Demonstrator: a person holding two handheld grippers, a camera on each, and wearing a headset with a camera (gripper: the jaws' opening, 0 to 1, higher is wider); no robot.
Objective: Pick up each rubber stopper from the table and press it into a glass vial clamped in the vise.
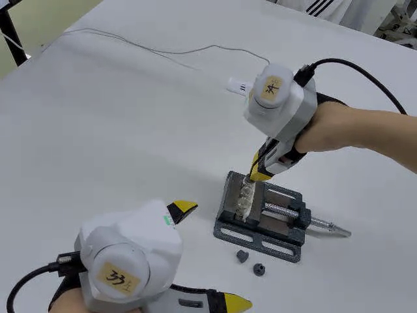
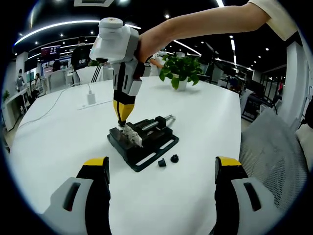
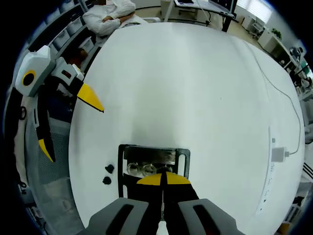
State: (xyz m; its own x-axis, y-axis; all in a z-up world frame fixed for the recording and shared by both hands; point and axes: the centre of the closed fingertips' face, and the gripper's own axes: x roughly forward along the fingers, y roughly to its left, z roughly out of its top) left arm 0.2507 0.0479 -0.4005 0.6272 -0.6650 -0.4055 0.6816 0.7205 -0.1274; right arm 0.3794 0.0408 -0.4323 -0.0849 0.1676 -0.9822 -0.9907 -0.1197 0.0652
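Note:
A dark metal vise stands on the white table and clamps a row of clear glass vials. My right gripper points down with its yellow tips shut, right over the far end of the vials; anything between the tips is hidden. Two dark rubber stoppers lie loose in front of the vise. My left gripper hovers open at the near left, apart from everything. The left gripper view shows the vise, the stoppers and the right gripper.
A white plug block with a thin cable lies at the far side of the table. A potted plant stands beyond the vise. The vise screw handle sticks out to the right. A mesh chair back is beside the table.

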